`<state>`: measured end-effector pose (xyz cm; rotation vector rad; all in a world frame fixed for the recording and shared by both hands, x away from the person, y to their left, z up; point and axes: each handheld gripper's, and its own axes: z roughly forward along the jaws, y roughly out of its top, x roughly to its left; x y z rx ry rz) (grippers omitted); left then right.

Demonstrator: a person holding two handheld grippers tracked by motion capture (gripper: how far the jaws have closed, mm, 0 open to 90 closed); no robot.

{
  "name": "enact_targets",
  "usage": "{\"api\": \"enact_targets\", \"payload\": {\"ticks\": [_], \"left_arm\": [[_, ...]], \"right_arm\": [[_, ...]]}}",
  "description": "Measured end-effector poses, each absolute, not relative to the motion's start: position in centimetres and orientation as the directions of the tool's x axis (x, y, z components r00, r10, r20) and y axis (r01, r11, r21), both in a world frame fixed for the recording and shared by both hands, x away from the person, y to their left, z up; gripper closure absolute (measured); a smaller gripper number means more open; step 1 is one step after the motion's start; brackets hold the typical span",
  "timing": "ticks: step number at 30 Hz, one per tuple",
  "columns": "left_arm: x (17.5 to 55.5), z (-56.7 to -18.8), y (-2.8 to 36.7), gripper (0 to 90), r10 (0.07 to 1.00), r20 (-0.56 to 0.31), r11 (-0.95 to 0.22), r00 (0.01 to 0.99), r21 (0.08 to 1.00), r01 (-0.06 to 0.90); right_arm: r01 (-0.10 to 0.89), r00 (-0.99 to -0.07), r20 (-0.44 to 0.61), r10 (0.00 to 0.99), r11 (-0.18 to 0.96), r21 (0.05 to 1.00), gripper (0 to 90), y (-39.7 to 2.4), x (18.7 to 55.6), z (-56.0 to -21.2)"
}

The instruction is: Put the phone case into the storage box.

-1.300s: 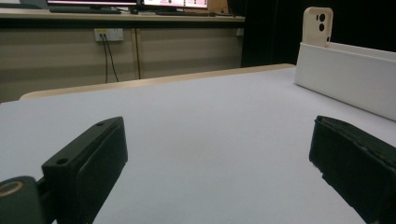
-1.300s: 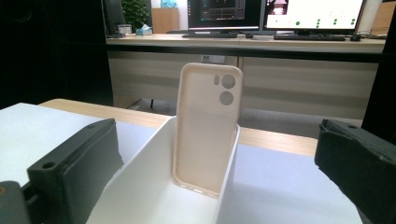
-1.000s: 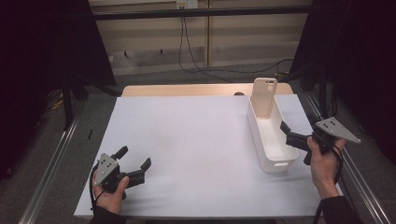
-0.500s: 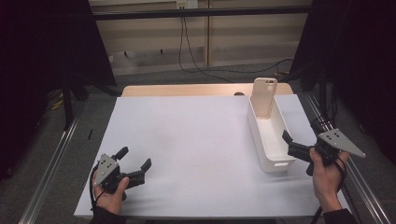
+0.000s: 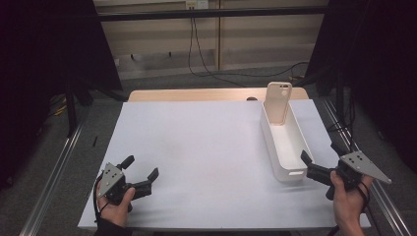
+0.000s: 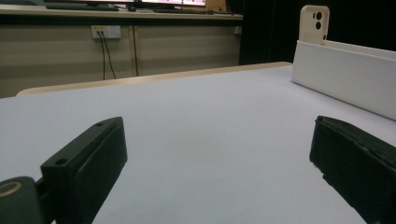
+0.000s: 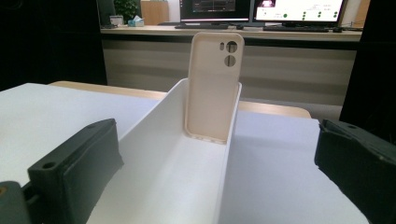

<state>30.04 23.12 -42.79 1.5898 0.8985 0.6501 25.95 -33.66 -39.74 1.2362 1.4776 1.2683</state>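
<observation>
A long white bin (image 5: 287, 143) lies on the right side of the white table. A beige phone case (image 5: 278, 102) stands upright against the bin's far end, camera holes at the top. My right gripper (image 5: 320, 153) is open just off the bin's near right corner and holds nothing. In the right gripper view the jaws (image 7: 219, 140) straddle the bin (image 7: 159, 154) and face the case (image 7: 212, 88). My left gripper (image 5: 142, 168) rests open and empty near the front left of the table. The left gripper view shows its gripper (image 6: 217, 140) over bare table, with the bin (image 6: 345, 77) and case (image 6: 314, 24) far off.
A white sheet (image 5: 206, 147) covers the table, and a strip of wooden top (image 5: 196, 95) shows at the far edge. Metal rails (image 5: 54, 172) run along both sides. Cables (image 5: 206, 59) lie on the floor behind. Monitors (image 7: 261, 9) stand on a desk beyond.
My right gripper has drawn back toward the near edge, from beside the bin to its near corner. The left gripper has stayed put.
</observation>
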Motion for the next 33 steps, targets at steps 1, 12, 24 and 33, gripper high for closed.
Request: {"api": "enact_targets", "payload": {"ticks": [1, 12, 24, 33], "left_arm": [[30.0, -42.8, 23.2, 3.9, 0.83, -0.061, -0.064, 0.554, 0.977, 0.204], [29.5, -42.8, 23.8, 3.9, 0.836, -0.065, -0.061, 0.545, 0.976, 0.21], [29.1, -42.8, 23.8, 4.1, 0.836, -0.057, -0.073, 0.545, 0.974, 0.213], [28.8, -42.8, 24.2, 4.2, 0.847, -0.06, -0.066, 0.529, 0.974, 0.216]], "right_arm": [[0.168, -0.19, 0.02, 0.982, 0.013, 0.986, 0.0, -33.6, 25.8, -39.8], [0.194, -0.196, -0.001, 0.981, 0.04, 0.98, 0.6, -32.9, 23.9, -41.3], [0.203, -0.182, 0.025, 0.983, 0.013, 0.979, 0.0, -33.1, 22.1, -42.3], [0.23, -0.185, 0.004, 0.983, 0.039, 0.972, 0.0, -32.9, 20.9, -43.3]]}}
